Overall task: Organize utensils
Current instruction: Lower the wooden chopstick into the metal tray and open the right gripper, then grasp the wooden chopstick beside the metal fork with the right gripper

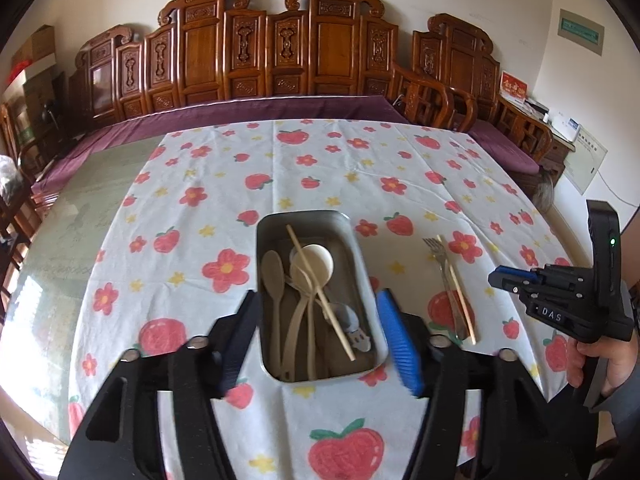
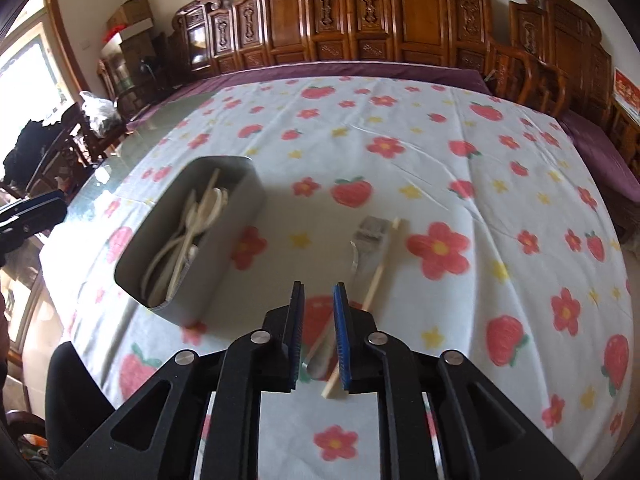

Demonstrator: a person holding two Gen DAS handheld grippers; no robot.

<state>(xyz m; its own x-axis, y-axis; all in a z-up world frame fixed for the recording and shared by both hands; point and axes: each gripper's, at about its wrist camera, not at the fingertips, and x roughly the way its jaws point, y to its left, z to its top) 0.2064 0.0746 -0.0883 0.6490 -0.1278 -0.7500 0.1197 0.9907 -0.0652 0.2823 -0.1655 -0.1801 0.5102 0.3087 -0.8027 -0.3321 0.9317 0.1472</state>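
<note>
With my left gripper spread wide around the tin at frame centre and my right gripper slightly parted, holding nothing, I risk pinching the fork and chopstick together, centre-right.

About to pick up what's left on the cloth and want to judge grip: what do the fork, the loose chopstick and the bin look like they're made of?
Fork: looks like metal, shiny grey with glints on the tines. Chopstick beside it: pale tan and matte, probably wood or bamboo. Bin: smooth matte grey walls with rounded corners; plastic or coated metal, can't tell which.
</note>
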